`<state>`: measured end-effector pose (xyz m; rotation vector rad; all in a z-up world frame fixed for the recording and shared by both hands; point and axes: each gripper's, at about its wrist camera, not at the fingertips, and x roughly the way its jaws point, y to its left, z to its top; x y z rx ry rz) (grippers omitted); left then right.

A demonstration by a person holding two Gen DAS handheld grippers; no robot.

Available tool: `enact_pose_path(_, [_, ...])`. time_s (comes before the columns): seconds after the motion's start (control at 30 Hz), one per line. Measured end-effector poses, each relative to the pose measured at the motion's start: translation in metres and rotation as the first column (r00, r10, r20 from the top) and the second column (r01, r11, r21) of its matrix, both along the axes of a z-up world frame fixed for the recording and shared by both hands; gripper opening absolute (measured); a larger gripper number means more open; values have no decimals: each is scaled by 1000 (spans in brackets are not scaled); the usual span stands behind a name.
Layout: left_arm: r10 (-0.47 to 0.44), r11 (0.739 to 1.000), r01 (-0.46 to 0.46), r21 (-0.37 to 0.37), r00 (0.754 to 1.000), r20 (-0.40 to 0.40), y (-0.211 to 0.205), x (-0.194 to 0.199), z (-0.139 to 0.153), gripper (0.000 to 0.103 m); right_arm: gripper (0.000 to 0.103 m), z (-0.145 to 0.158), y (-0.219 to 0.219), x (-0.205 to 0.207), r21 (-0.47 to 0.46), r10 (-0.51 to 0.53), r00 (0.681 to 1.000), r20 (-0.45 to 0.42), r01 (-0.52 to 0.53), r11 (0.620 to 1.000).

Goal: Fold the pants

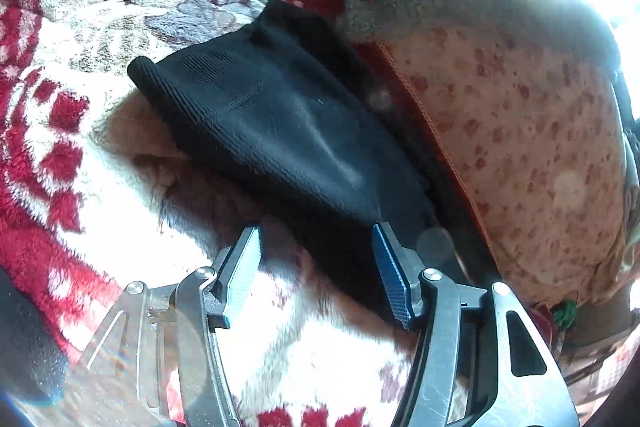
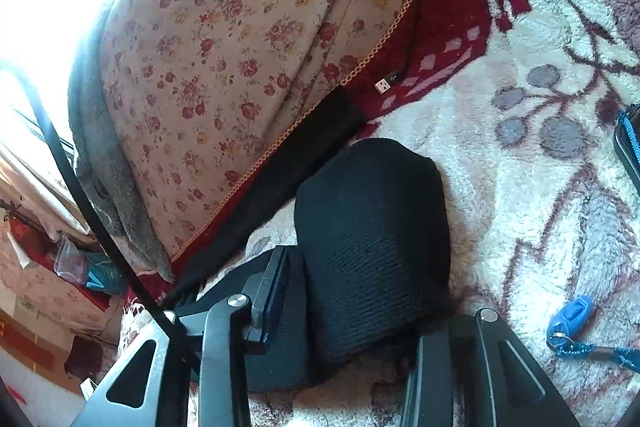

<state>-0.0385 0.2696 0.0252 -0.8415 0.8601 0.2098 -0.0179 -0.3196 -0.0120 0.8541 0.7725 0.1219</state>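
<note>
Pants: we see the black pants [image 1: 280,131] folded into a compact bundle on the fleece blanket [image 1: 80,155] — likely near done.
Left gripper [image 1: 316,239]: fingers apart, empty, bundle just ahead.
Right gripper [image 2: 360,311]: one finger hidden — we cannot tell if it clamps; bundle [image 2: 372,227] lies between its fingers.

**Right wrist view: pants and surroundings**

Black pants [image 2: 372,227] — folded into a thick bundle, lying on a cream-and-red patterned blanket [image 2: 540,187]. Right gripper [image 2: 352,311] — fingers spread either side of the bundle's near end. Floral quilt [image 2: 224,67] at left. USB plug [image 2: 385,84] on the red border. Blue clip [image 2: 570,315] with cord, lower right.
</note>
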Motion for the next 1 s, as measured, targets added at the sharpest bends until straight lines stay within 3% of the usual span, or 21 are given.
enact_pose_path(0.2, [10,999,-9,41,1000,-25,-6,23,-2,57,36,1,4,5,-52,12,1000,4,-12,999])
enact_pose_path(0.3, [7,998,-3,69,999,-47,-7,30,-6,55,24,2,4,6,-97,8,1000,10,-7,995])
enact_pose_path(0.33, [4,996,1,86,998,-57,-6,31,-6,38,22,1,4,6,-99,9,1000,13,-8,995])
enact_pose_path(0.4, [-16,989,28,145,996,-82,-9,35,-4,16,17,1,4,7,-100,15,1000,20,-13,995])
enact_pose_path(0.43, [-25,988,36,147,997,-78,-9,35,-3,13,16,3,5,6,-111,23,999,29,-19,994])
enact_pose_path(0.6, [-55,984,63,165,997,-48,-8,26,9,9,11,19,14,1,-201,52,997,60,-39,979])
enact_pose_path(0.77, [-75,983,76,167,997,-13,1,6,27,8,10,37,16,-13,-215,71,994,85,-51,975])
enact_pose_path(1.0, [-83,984,87,157,996,-29,14,-36,35,8,10,52,27,-51,-225,121,990,70,-102,969])
